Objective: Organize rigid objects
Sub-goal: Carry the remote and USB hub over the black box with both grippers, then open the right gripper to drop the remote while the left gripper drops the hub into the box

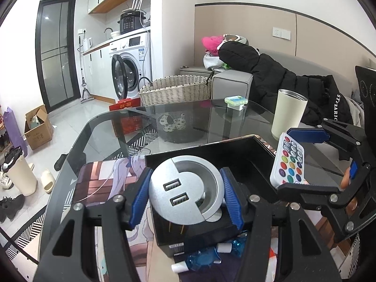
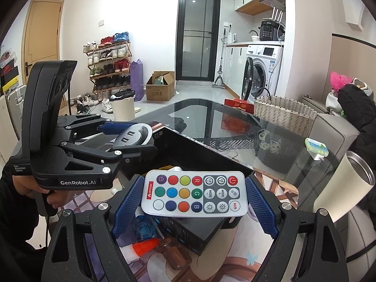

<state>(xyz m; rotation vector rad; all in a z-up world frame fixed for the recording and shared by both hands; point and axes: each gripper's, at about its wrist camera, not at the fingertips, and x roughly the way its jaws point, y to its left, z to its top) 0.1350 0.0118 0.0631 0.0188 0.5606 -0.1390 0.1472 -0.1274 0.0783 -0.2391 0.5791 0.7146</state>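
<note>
My left gripper (image 1: 185, 196) is shut on a round silver USB hub (image 1: 185, 188) and holds it over the near left part of an open black box (image 1: 211, 148). My right gripper (image 2: 193, 198) is shut on a white remote (image 2: 195, 193) with coloured buttons and holds it flat above the box's near edge (image 2: 202, 232). In the left wrist view the remote (image 1: 290, 162) stands by the box's right wall. The left gripper (image 2: 127, 136) with the hub (image 2: 134, 135) shows at the left of the right wrist view.
A cream steel tumbler (image 1: 289, 115) and a small green-white case (image 1: 236, 102) stand on the glass table (image 1: 117, 131). Blue-wrapped items (image 1: 202, 258), a white tube (image 1: 223, 248) and a screwdriver (image 2: 164, 246) lie on the printed mat (image 1: 98, 181). A wicker basket (image 1: 176, 89) stands beyond.
</note>
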